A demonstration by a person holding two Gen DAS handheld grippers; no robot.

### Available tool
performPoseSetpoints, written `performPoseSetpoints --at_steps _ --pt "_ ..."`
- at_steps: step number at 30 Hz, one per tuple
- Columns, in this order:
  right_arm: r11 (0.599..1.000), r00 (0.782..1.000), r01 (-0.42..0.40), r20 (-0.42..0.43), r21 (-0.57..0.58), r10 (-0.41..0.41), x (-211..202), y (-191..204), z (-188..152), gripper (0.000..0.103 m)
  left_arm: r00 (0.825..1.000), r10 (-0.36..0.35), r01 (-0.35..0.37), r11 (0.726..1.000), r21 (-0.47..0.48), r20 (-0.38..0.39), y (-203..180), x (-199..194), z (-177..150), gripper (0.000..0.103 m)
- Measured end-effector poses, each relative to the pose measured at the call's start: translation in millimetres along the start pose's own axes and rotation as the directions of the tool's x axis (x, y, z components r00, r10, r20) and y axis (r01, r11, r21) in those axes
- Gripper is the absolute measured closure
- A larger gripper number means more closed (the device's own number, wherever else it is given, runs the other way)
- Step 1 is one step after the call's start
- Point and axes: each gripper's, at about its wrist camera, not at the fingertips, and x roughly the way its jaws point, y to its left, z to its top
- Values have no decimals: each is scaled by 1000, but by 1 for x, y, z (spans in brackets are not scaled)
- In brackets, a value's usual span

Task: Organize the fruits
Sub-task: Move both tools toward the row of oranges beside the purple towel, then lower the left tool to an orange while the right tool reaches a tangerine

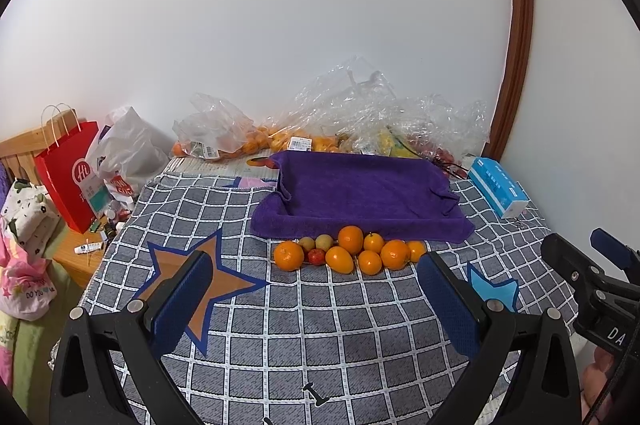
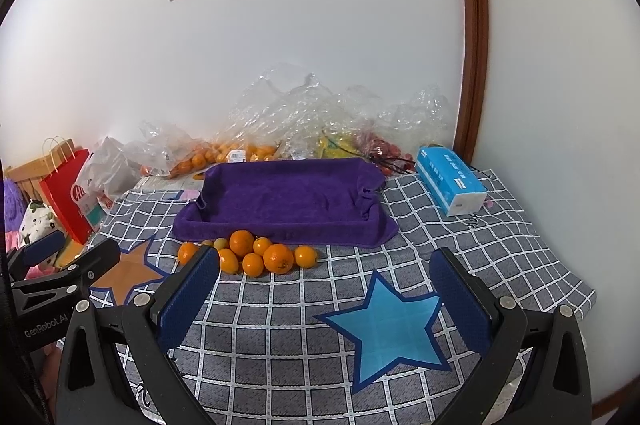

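Both grippers are hovering above the cloth (image 1: 320,337), a grey checked one with stars on it, and both are pointing toward the wall. The left gripper (image 1: 316,289) is standing wide apart with nothing between its blue pads (image 1: 182,305). The right gripper (image 2: 326,285) is also spread wide and is holding nothing.

The fruits (image 1: 350,251) are lying in a small tight group on the cloth, just in front of the tray (image 1: 360,197), which is covered by a purple towel. Most of them are oranges; one bigger orange (image 1: 289,255) is sitting at the left end of the group. Behind it two small greenish fruits (image 1: 316,243) are lying side by side, and a little red fruit (image 1: 316,257) is lying just to its right (I cannot tell what kind it is). The tray itself is holding no fruit.

Behind the tray, along the wall, clear plastic bags (image 1: 360,113) are lying crumpled, with more oranges and something yellow and red showing through them. A blue tissue pack (image 2: 450,181) is lying to the right of the tray, well apart from the fruits. At the far left a red paper bag (image 1: 70,177) is standing upright beside the cloth. In the right wrist view a blue star (image 2: 390,329) is lying between the two fingers, closer than the fruits.
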Motion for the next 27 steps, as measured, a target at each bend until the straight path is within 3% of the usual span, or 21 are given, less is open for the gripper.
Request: performPoseSetpoints --at_steps 13,19,27 --pt "1000 1000 7 -21 -6 -7 21 2 1 0 1000 -1 1 1000 -5 -24 6 18 3 0" --pt "999 998 46 -40 7 -46 39 0 3 0 999 8 -9 1000 -13 -48 12 34 7 0" --pt "1000 998 30 -50 -3 -30 70 -2 2 0 996 9 -12 1000 -26 -88 18 65 12 0"
